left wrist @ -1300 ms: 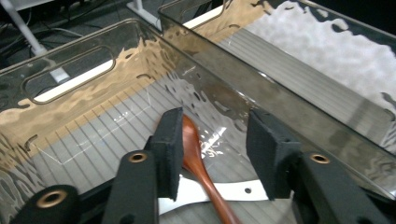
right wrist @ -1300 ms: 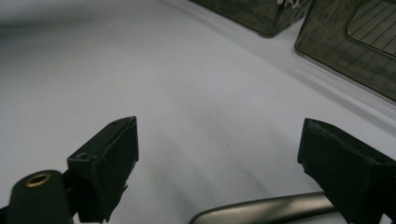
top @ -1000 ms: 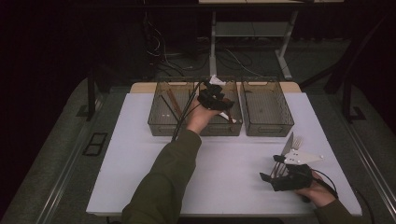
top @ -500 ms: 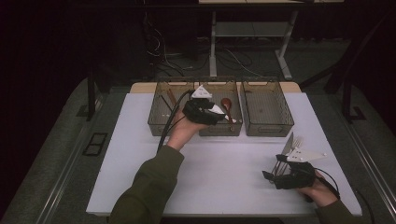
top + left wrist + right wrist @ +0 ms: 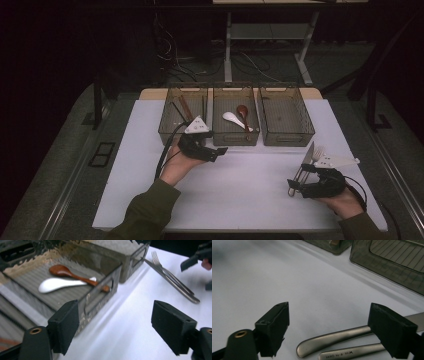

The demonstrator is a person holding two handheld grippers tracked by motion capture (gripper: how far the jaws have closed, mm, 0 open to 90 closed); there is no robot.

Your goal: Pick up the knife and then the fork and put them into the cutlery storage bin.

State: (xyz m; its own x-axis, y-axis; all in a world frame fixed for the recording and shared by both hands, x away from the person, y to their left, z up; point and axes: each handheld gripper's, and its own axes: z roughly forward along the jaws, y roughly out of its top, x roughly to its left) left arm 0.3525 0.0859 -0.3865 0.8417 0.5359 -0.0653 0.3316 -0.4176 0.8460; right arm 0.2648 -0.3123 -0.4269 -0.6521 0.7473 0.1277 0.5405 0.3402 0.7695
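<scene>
Right tongs (image 5: 329, 330) apart, closing slightly, straddling two steel handles of knife (image 5: 337, 338) and fork (image 5: 352, 352) flat on white desk (image 5: 262, 277). Advise lowering, clamping one handle only. Left tongs (image 5: 125, 327) apart, opening, empty, beside smoked-plastic middle bin (image 5: 100, 287).

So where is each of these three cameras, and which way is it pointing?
High view: above the person's side, looking forward and down at the white table and three bins; both forearms, left gripper and right gripper show.
Left gripper view: rides the left gripper, facing the middle bin; its black fingers frame it.
Right gripper view: low over the table, facing cutlery handles.
Shared: the fork and knife.
</scene>
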